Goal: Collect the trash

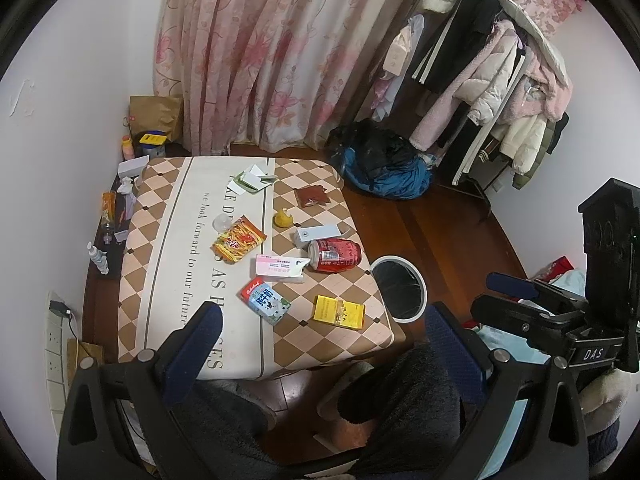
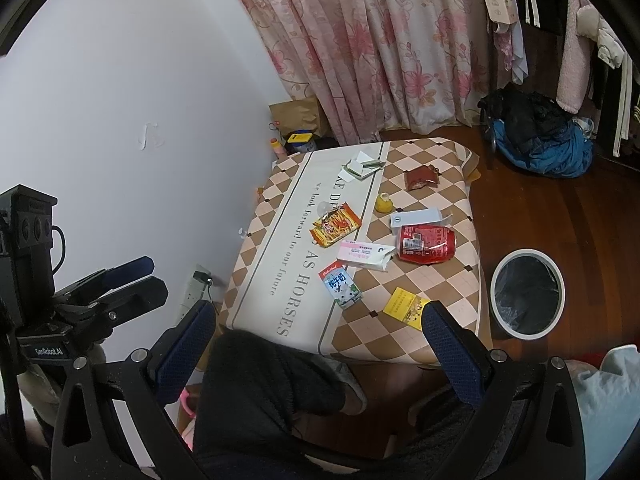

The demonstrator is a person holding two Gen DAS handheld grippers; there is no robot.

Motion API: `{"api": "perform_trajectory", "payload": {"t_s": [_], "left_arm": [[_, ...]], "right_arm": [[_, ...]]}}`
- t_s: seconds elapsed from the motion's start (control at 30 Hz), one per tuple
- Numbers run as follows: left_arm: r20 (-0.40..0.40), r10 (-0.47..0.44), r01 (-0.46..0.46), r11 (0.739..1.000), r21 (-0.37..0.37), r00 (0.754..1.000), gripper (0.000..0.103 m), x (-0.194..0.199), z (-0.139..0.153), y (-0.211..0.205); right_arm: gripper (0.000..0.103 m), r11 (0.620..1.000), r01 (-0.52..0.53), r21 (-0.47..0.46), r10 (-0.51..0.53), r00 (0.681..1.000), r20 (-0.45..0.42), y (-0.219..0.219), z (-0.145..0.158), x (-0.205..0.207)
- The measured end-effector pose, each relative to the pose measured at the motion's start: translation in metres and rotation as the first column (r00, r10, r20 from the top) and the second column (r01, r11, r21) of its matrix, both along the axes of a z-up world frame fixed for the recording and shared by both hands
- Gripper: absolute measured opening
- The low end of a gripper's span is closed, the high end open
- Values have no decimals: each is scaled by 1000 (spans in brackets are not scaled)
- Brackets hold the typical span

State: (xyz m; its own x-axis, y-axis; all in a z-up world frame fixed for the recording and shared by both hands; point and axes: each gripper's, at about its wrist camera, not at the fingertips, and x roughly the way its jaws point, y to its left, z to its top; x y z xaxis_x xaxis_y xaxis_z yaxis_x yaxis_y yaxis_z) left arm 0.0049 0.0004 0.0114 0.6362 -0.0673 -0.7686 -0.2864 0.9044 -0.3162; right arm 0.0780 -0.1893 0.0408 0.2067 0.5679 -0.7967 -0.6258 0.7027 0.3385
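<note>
Bedroom clutter frames a low table [image 1: 160, 216] under a checked cloth, with a pink floral curtain [image 1: 256, 52] behind it and a clothes rack [image 1: 500, 92] off to the right.

Both tools hang above the table's near edge, over the person's dark-trousered knees [image 1: 400, 392]. The left gripper [image 1: 324, 324] has its blue-padded fingers [image 1: 196, 340] spread wide and nothing between them. The right gripper [image 2: 320, 324] is just as wide apart and equally empty; neither touches anything.

Nearest the fingers lie a yellow pack [image 1: 338, 311] and a blue-and-white carton [image 1: 265, 300], both close to the front edge. Further in are a pink-and-white box [image 1: 280, 267], a red can [image 1: 334, 255] on its side touching that box, and a white box [image 1: 318, 235] just behind the can. An orange snack bag [image 1: 239, 243] sits on the cloth's pale stripe with a clear cup [image 1: 222, 222] beside it, a small yellow bottle [image 1: 282, 218] further right, a brown-red sachet [image 1: 311, 196] behind that, and torn paper [image 1: 253, 178] at the far edge.

A white-rimmed bin [image 2: 528, 294] with a dark liner stands on the wooden floor just beside the table's right edge. I cannot tell whether the liner holds anything.

Judging by the litter on the table, collecting has barely begun: every piece remains to be lifted and dropped into the bin. The yellow pack looks the easiest first pick.
</note>
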Motion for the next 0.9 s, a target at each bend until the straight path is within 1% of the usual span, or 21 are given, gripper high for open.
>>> {"api": "perform_trajectory", "payload": {"t_s": [0.9], "left_arm": [[3, 2, -2, 1000, -5, 1000, 103, 4, 2, 1]], "right_arm": [[103, 1000, 0, 0, 0, 1000, 3, 4, 1, -2]]}}
